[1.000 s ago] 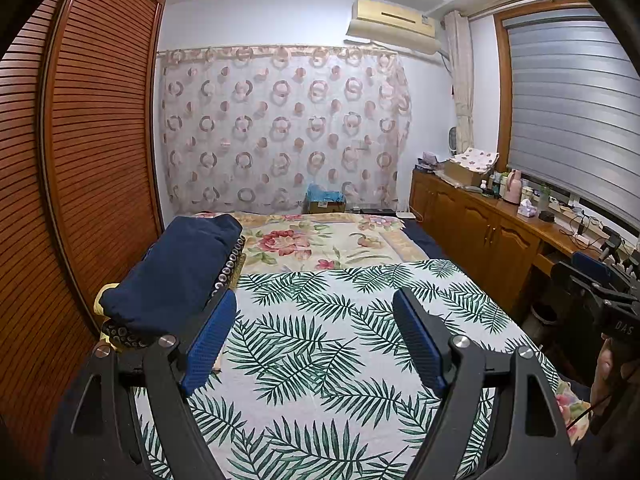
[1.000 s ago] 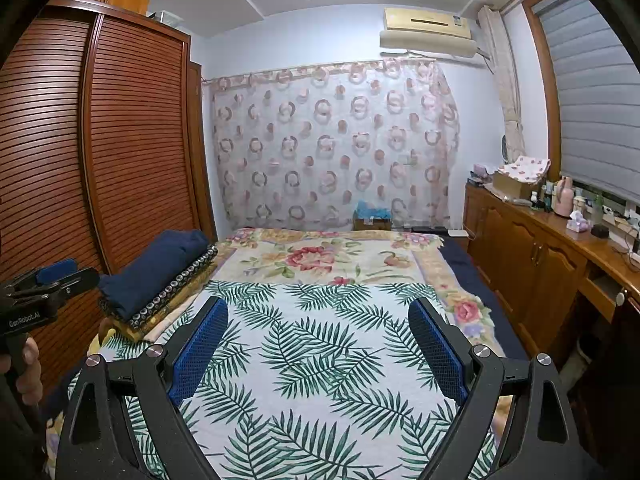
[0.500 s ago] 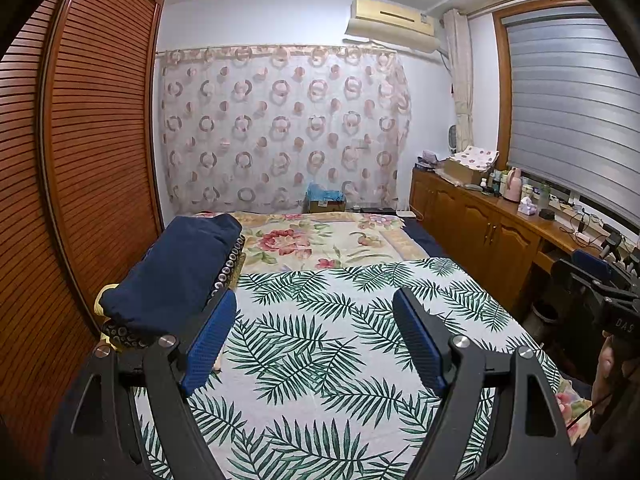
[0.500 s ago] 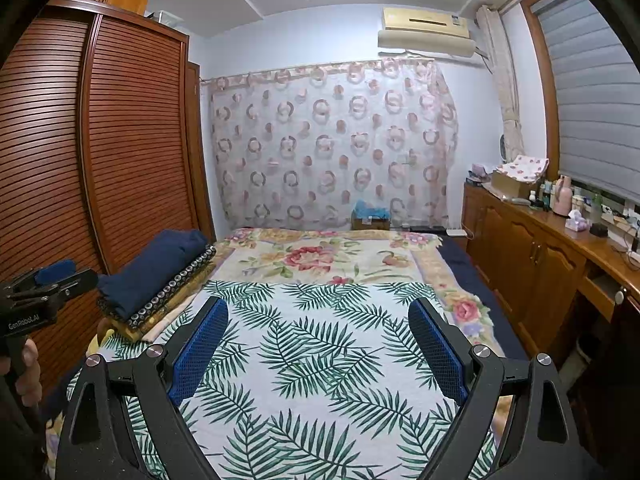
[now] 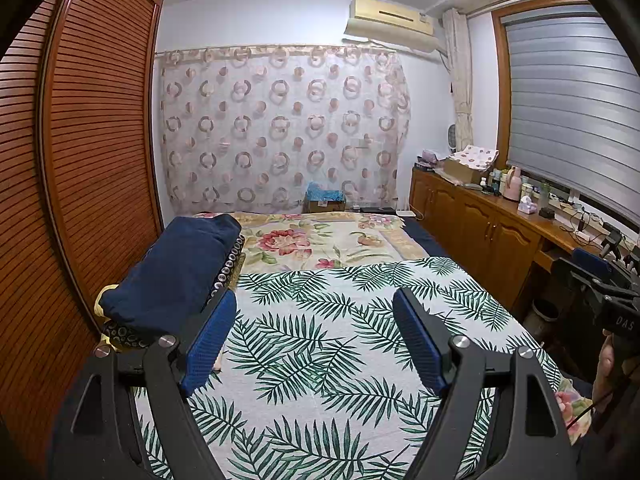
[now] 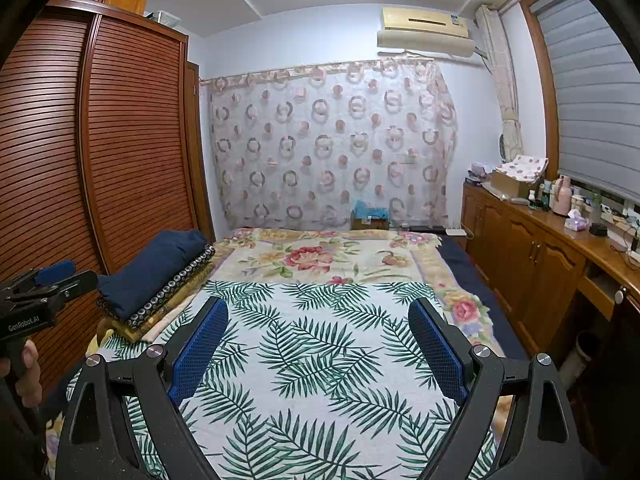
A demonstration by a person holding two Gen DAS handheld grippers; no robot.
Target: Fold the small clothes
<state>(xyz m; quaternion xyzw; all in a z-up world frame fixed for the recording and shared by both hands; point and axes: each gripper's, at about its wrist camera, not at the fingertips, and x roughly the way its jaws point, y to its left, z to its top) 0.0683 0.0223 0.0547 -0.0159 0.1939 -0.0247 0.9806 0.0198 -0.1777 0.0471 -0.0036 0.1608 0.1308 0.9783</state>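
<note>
Navy folded cloth (image 5: pixel 172 272) looked soft, floppy; you held both grippers (image 5: pixel 314 344) (image 6: pixel 318 346) agape, empty; pinch its edge.

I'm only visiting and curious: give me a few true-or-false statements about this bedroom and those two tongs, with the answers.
1. Both tongs, left and right, stand open and hold nothing. True.
2. A folded dark blue cloth tops the pile at the bed's left edge. True.
3. The bedspread under the tongs is striped. False: it has green palm leaves.
4. The pile lies beside the cabinets. False: it lies by the slatted wardrobe.
</note>
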